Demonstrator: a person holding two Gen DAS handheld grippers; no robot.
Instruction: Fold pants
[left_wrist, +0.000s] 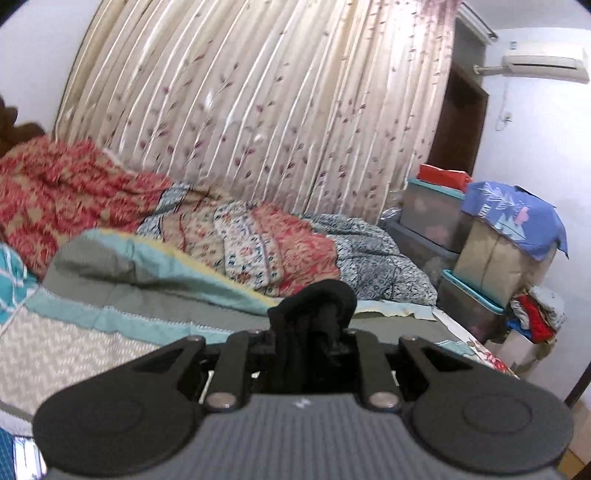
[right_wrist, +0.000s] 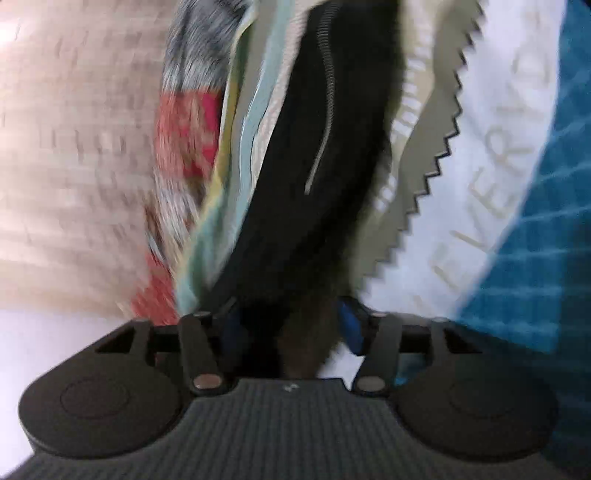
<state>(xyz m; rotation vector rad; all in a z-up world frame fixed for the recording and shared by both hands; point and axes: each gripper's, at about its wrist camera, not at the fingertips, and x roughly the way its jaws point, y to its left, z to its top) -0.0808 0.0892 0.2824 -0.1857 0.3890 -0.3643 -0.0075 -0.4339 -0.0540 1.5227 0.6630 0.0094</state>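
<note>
Pants (right_wrist: 314, 166) are gripped by closed left gripper (left_wrist: 314, 332) and right gripper (right_wrist: 295, 332), lifted; next, likely laid flat on bed (left_wrist: 92, 350).

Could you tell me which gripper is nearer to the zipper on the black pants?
Right. The right gripper grips the black pants just below the zipper; the left gripper pinches a zipperless bunch.

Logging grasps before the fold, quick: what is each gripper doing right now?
Left gripper: shut on a bunch of the black pants.
Right gripper: shut on the black pants, which stretch away from it.
</note>
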